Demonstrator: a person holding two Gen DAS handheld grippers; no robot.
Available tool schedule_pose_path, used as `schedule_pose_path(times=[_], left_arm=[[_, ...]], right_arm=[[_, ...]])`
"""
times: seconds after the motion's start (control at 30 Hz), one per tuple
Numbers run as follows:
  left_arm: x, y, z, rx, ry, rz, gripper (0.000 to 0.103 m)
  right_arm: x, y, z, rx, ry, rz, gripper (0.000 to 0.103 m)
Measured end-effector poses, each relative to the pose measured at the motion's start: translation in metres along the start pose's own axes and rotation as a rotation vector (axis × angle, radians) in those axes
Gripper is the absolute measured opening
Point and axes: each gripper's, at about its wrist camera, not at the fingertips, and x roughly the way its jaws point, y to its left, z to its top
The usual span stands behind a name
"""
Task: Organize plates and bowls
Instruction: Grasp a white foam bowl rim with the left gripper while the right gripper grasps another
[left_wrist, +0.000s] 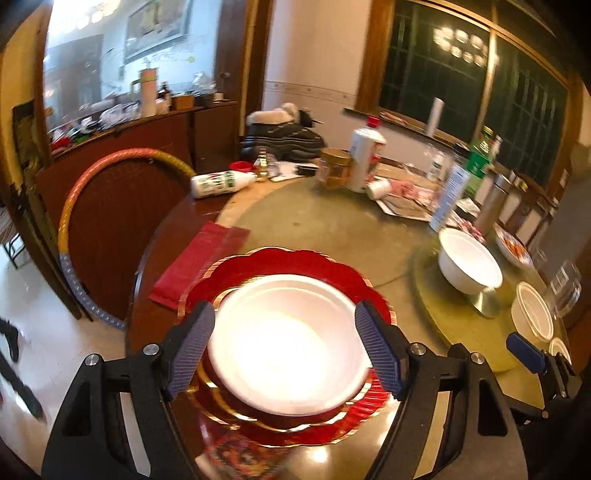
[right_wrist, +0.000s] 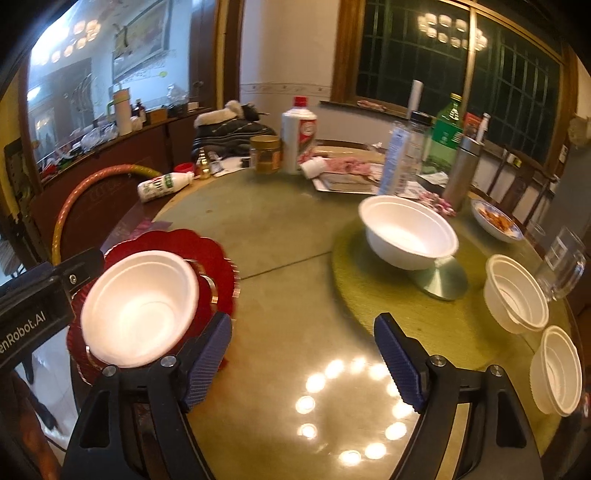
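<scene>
- Your left gripper (left_wrist: 286, 350) has its jaws spread, blue ribbed pads either side of the white foam bowl (left_wrist: 290, 343), not pressing on it. Bowl released.
- That bowl sits inside the red scalloped plate with gold trim (left_wrist: 280, 262) at the near left edge of the round glass-topped table (left_wrist: 325, 229). The plates under it look stacked, count unclear.
- Your right gripper (right_wrist: 303, 360) is also spread wide, nothing between the pads, only bare table with lamp reflections below it.
- From the right wrist view, the bowl on the red plate is left of the right gripper, and the left gripper body shows at the far left edge.
- Larger white foam bowl (right_wrist: 408, 230) rests tilted on a silver disc (right_wrist: 441, 280) on the green round mat (right_wrist: 354, 280).
- Two stacks of small white foam bowls (right_wrist: 517, 293) lie on their sides at the right edge, near a clear glass (right_wrist: 563, 267).
- Bottles, a jar and papers crowd the far side of the table.
</scene>
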Motion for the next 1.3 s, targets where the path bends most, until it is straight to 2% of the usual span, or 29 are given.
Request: schedule_pose_path(times=[0.13,0.53,0.63,0.8,0.9,1.0,1.1,1.27,1.3], left_arm=[[0.002,-0.026,0.0,0.064,0.007,-0.017,0.079],[0.019,-0.088,-0.002,0.153,0.061,-0.094,0.079],[0.027,-0.103,0.003,0.167,0.095,-0.124,0.079],[0.047,-0.129,0.019,0.168,0.158,-0.176,0.079],[0.064,-0.142,0.029,0.151,0.197,-0.189,0.079],[0.09,-0.157,0.041,0.105,0.272,-0.207,0.078],[0.109,-0.167,0.047,0.076,0.31,-0.209,0.079],[0.141,-0.183,0.054,0.026,0.339,-0.187,0.078],[0.15,-0.186,0.055,0.011,0.348,-0.188,0.078]], right_arm=[[0.0,-0.025,-0.004,0.04,0.003,-0.03,0.083],[-0.002,-0.088,-0.019,0.148,0.012,-0.078,0.083],[0.004,-0.11,-0.02,0.209,0.051,-0.009,0.084],[0.016,-0.159,-0.017,0.417,0.113,0.161,0.084],[0.025,-0.174,-0.01,0.48,0.132,0.227,0.083],[0.039,-0.184,0.004,0.518,0.144,0.27,0.083],[0.056,-0.197,0.017,0.59,0.153,0.294,0.083],[0.095,-0.22,0.04,0.696,0.171,0.301,0.07],[0.105,-0.224,0.043,0.718,0.18,0.301,0.064]])
